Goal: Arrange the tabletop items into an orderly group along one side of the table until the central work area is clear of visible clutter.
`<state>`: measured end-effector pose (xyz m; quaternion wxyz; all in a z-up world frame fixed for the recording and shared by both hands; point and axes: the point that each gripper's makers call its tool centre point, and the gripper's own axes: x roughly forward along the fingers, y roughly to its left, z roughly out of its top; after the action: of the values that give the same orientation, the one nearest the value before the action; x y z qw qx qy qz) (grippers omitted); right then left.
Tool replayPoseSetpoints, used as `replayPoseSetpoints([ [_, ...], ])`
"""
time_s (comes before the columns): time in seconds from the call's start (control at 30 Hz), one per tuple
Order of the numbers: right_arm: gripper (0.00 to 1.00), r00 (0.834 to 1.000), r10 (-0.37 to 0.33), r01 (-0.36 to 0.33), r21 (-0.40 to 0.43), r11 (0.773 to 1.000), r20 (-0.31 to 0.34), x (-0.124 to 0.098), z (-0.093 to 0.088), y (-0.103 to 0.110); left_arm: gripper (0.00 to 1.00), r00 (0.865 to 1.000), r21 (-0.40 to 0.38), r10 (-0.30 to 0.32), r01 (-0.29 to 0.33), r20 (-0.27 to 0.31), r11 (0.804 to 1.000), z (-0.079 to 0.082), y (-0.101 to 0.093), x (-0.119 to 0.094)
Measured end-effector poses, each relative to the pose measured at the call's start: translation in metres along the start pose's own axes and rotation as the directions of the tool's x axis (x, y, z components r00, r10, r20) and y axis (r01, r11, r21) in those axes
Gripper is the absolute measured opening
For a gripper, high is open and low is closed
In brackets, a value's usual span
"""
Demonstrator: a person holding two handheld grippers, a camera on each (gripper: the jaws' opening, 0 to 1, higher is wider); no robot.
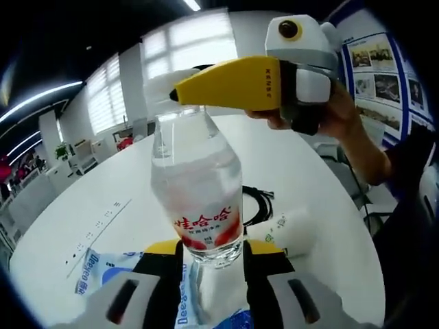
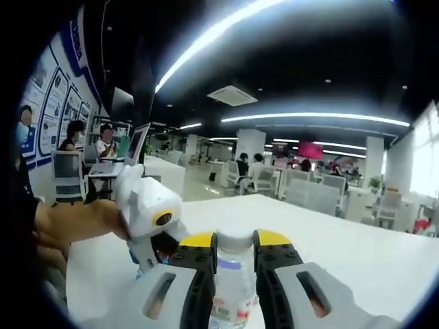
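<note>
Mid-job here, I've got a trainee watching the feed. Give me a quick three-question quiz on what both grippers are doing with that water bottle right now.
1. True or false: the left gripper is shut on the lower body of the water bottle.
2. Which part of the bottle does the right gripper clamp? A) base B) cap end C) label
3. Fill in: beside the bottle on the white table lies a coiled black ____.

Key: 1 true. 2 B; in the left gripper view its yellow fingers reach in over the bottle's top. 3 cable.
</note>
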<state>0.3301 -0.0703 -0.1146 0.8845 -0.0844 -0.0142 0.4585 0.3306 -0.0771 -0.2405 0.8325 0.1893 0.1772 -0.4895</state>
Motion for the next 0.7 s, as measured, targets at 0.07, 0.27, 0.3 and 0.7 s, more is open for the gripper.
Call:
replayPoseSetpoints([
  [0.07, 0.17, 1.000, 0.000, 0.000, -0.011, 1.000, 0.001, 0.001, 0.004, 0.004, 0.34, 1.000, 0.001, 0.011, -0.011, 0.003, 1.000, 0.000, 0.001, -0.004],
  [0.27, 0.17, 1.000, 0.021, -0.021, -0.036, 0.999, 0.006, 0.008, 0.017, 0.022, 0.34, 0.999, -0.004, 0.031, -0.031, 0.012, 1.000, -0.005, 0.003, -0.023],
  [0.3, 0.17, 1.000, 0.023, -0.022, -0.036, 0.999, 0.007, 0.008, 0.017, 0.023, 0.34, 0.999, -0.004, 0.032, -0.032, 0.012, 0.999, -0.005, 0.004, -0.025],
  [0.7, 0.17, 0.997, 0.077, -0.075, -0.065, 0.995, 0.025, 0.029, 0.040, 0.056, 0.35, 0.995, -0.021, 0.097, -0.096, 0.030, 0.995, -0.013, -0.001, -0.067],
])
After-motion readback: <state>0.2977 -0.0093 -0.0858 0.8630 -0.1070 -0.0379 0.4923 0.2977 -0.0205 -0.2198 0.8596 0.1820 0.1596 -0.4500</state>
